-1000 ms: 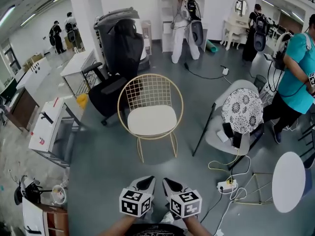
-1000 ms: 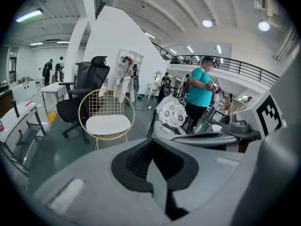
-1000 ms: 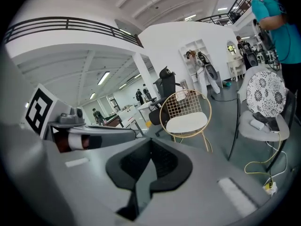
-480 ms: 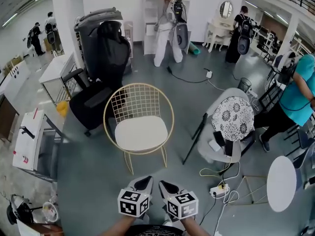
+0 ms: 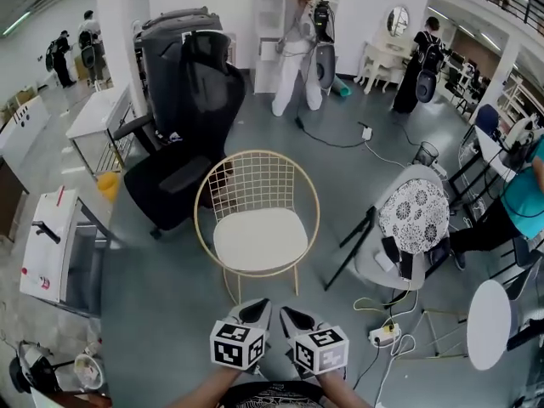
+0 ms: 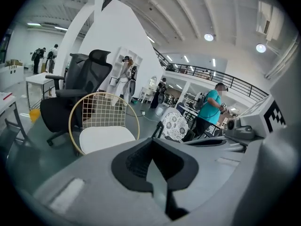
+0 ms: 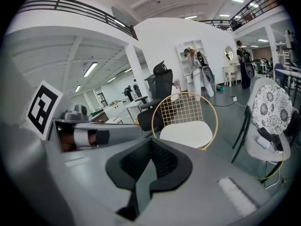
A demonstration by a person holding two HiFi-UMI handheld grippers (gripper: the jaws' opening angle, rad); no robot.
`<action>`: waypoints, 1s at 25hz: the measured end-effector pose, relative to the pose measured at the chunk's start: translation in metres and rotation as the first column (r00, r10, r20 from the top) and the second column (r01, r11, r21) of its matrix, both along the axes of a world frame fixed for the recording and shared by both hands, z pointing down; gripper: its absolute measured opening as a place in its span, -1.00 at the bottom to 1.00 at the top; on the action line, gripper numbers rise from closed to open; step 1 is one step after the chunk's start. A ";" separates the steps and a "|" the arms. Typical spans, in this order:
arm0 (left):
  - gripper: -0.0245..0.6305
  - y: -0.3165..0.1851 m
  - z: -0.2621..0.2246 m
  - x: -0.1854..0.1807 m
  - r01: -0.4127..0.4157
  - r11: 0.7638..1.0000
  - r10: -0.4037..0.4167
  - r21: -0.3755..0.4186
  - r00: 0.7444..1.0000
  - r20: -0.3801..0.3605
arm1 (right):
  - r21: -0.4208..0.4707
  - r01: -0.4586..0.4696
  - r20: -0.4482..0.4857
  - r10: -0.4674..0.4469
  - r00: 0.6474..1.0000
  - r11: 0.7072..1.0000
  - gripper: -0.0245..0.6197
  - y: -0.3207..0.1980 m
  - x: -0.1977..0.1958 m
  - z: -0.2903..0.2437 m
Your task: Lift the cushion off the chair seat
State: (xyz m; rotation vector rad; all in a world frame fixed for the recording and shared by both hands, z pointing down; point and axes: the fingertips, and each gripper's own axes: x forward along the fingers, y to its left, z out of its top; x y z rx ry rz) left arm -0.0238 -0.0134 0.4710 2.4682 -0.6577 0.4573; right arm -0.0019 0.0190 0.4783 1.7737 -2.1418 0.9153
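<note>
A white cushion (image 5: pixel 259 238) lies flat on the seat of a gold wire chair (image 5: pixel 255 177) in the middle of the head view. Both grippers hang side by side at the bottom of that view, short of the chair's front legs and touching nothing. My left gripper (image 5: pixel 259 306) is shut with nothing in it, and so is my right gripper (image 5: pixel 287 313). In the left gripper view the cushion (image 6: pixel 106 139) lies ahead and to the left of the shut jaws (image 6: pixel 151 140). In the right gripper view the cushion (image 7: pixel 186 133) lies ahead and to the right of the jaws (image 7: pixel 150 141).
A black office chair (image 5: pixel 183 160) stands close behind the gold chair on the left. A grey chair with a patterned cushion (image 5: pixel 416 215) is to the right, with a power strip and cables (image 5: pixel 384 337) on the floor by it. People stand further back.
The gold chair and its cushion look nearer and larger than a second ago. Both grippers have come forward towards it, still side by side and shut.
</note>
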 end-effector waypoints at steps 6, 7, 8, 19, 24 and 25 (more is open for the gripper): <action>-0.95 -0.024 0.001 -0.021 0.028 1.000 -0.028 0.003 1.000 -0.012 | -0.006 0.010 -0.014 -0.010 1.000 1.000 -0.92 -0.025 -0.012 -0.003; -0.95 -0.025 0.002 -0.024 0.034 0.999 -0.034 -0.001 0.999 -0.009 | -0.010 0.012 -0.013 -0.012 1.000 1.000 -0.92 -0.028 -0.013 -0.002; -0.95 -0.027 0.004 -0.027 0.040 0.999 -0.040 -0.004 0.999 -0.007 | -0.010 0.017 -0.012 -0.017 1.000 1.000 -0.92 -0.031 -0.015 -0.002; -0.95 -0.052 0.015 -0.031 0.075 0.997 -0.074 -0.016 0.997 0.012 | -0.009 0.080 0.003 -0.080 0.997 0.997 -0.92 -0.066 -0.023 0.010; -0.95 -0.075 0.021 -0.010 0.095 0.995 -0.095 -0.020 0.995 0.008 | -0.002 0.110 0.011 -0.110 0.994 0.994 -0.92 -0.091 -0.005 0.015; -0.95 -0.080 0.022 -0.003 0.100 0.995 -0.099 -0.021 0.995 0.010 | -0.001 0.115 0.013 -0.115 0.993 0.993 -0.92 -0.096 0.001 0.016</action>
